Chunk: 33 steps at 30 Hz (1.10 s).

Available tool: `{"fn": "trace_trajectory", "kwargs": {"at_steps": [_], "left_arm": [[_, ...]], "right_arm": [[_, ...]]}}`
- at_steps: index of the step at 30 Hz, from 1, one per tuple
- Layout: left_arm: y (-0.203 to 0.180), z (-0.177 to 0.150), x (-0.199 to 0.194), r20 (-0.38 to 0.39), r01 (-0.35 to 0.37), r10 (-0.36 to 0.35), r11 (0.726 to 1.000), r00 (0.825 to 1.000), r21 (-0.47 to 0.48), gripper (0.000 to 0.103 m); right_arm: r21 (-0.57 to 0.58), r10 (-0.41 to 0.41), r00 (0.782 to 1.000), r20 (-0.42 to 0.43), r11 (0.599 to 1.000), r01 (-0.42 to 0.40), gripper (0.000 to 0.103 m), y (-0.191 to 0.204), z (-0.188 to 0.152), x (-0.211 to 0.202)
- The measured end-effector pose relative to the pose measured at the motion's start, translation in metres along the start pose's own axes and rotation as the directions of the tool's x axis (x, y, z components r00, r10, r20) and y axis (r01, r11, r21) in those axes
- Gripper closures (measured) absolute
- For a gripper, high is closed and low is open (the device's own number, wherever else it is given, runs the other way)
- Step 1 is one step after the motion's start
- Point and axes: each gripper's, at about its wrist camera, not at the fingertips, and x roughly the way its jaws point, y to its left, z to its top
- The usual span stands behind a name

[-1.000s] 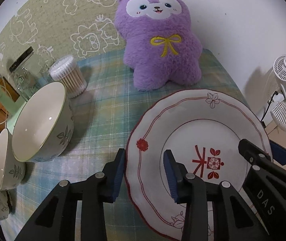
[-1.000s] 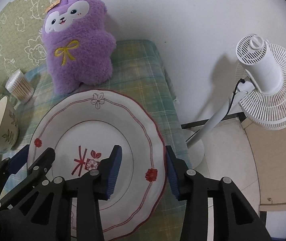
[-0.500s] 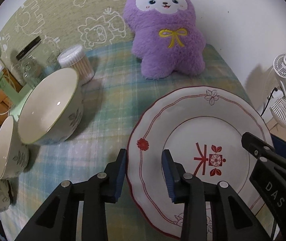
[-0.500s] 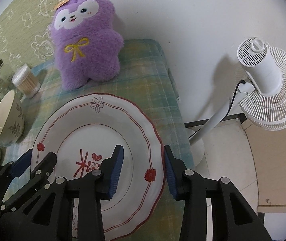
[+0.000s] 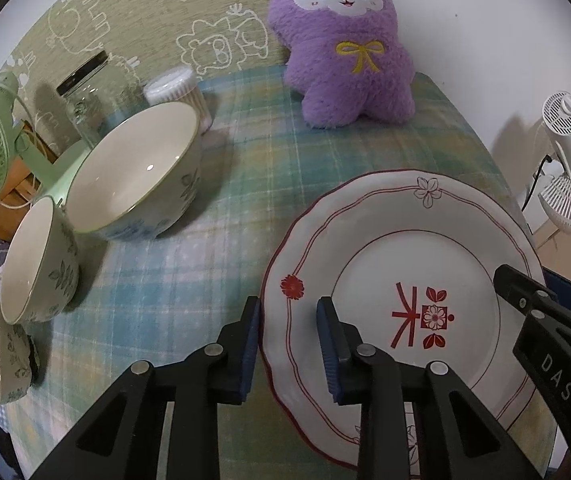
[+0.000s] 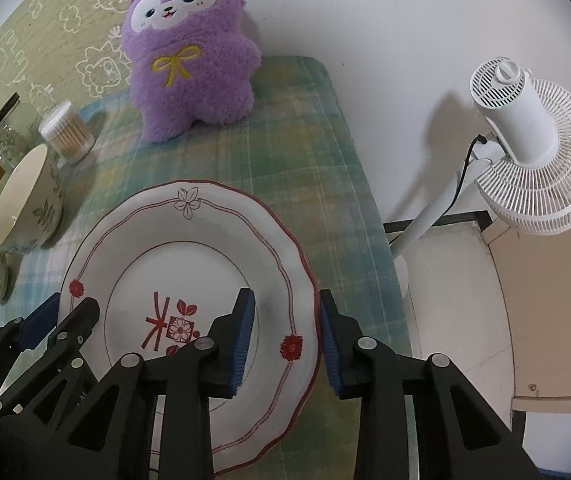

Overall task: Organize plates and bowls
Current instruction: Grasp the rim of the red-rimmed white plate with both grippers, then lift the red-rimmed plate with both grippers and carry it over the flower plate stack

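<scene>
Between the two grippers, on the checked tablecloth (image 5: 189,280), a white plate (image 5: 405,248) with a red scalloped border is found, close to the table's right-hand edge. Its left rim is straddled by the left gripper (image 5: 289,336), one pad outside the rim and one over the plate's face; the jaws are closing, and the outer pad appears just at the rim, though firm contact cannot be told. Its right rim is straddled likewise by the right gripper (image 6: 283,330), whose jaws are also closing, with gaps seen at both pads. To the plate's left, a large bowl (image 5: 137,176) is set apart from it, with two smaller bowls (image 5: 37,256) lined up beyond, and bare cloth is left between. Behind the plate a purple plush toy (image 5: 345,40) is propped against the wall. Past the table's right edge a white fan (image 6: 525,152) is seen standing on the floor.
</scene>
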Motion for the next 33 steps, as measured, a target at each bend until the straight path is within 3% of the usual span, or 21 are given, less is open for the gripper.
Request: {"fn": "trace_trajectory", "kwargs": {"at_steps": [11,21,33], "left_arm": [[0.017,-0.011,-0.035,0.049,0.017,-0.017,1.0,0.999,-0.004,0.077],[0.031,-0.026,-0.072,0.081,0.049,-0.048,0.999,0.996,-0.014,0.077],[0.047,-0.067,-0.116,0.101,0.078,-0.077,0.997,0.992,-0.007,0.077]], "right_arm": [[-0.003,-0.006,1.0,0.024,1.0,0.006,0.069,0.012,-0.011,-0.029],[0.006,-0.022,0.998,0.064,1.0,0.022,0.069,0.024,-0.027,-0.08],[0.021,-0.044,0.995,0.086,0.999,0.042,0.069,0.036,-0.067,-0.127]]}}
